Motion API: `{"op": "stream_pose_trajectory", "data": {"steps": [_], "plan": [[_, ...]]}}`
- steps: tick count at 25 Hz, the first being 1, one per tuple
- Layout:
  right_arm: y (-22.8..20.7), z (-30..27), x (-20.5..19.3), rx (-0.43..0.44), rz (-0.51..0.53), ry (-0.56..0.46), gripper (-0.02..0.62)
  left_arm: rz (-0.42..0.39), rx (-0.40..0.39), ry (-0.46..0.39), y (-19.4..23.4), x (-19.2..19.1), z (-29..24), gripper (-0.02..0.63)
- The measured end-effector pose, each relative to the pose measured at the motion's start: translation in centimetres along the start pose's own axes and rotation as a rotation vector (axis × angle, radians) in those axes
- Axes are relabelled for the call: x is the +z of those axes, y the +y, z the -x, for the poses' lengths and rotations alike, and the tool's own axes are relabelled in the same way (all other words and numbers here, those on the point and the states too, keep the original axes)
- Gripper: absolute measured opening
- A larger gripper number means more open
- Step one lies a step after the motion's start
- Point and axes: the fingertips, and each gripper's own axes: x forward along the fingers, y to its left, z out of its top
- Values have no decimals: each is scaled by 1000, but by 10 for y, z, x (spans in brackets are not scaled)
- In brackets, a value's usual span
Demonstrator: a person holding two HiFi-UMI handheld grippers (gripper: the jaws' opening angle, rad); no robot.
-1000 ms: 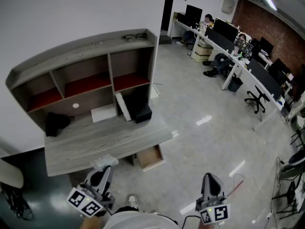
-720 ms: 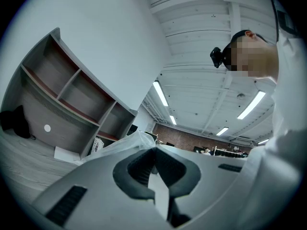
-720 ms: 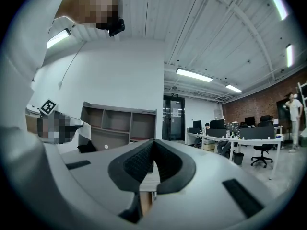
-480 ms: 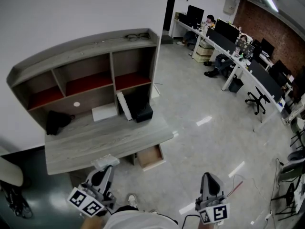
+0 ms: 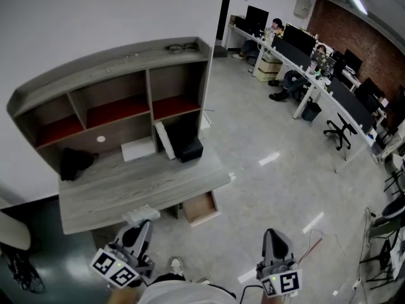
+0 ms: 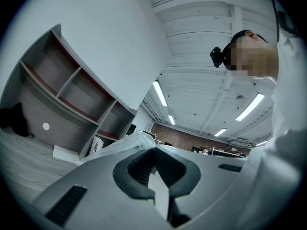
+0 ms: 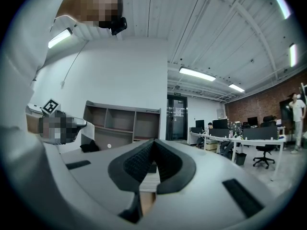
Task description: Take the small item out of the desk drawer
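Pinching a crumpled clear plastic packet (image 5: 140,215) at its tips, the left gripper (image 5: 140,224) is held low at the lower left of the head view, just off the front edge of the desk (image 5: 126,192); its jaws are pressed together on the thin film; in the left gripper view the film is seen bulging up and to the left of the closed tips. The packet is outside the drawer (image 5: 200,209); the drawer is pulled out below the front right corner of the worktop, and its pale inside is exposed; whether anything lies in it cannot be told.

The right gripper (image 5: 273,236) is held well apart to the right, over the grey floor (image 5: 266,138); its jaws are pressed together, and nothing is gripped between them.

A shelf unit (image 5: 114,100) with open compartments is set along the rear edge of the worktop; two of its shelves are lined in red. A black bundle (image 5: 76,163) is placed at the rear left corner; a flat white item (image 5: 138,149) is laid near the middle of the rear edge; a black box (image 5: 188,149) is placed at the rear right corner, with a white slab (image 5: 163,141) leaned just beside it.

A row of office desks (image 5: 304,52) with monitors is seen at the upper right, with people seated at it; a black office chair (image 5: 338,132) is parked near that row.
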Motion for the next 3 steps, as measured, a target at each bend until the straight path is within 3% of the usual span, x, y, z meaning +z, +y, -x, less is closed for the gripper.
{"op": "stream_pose_trajectory", "data": {"steps": [3], "plan": [[7,-1,-3,4,-2,5,21,2,0,-1,5,1,3,17]]}}
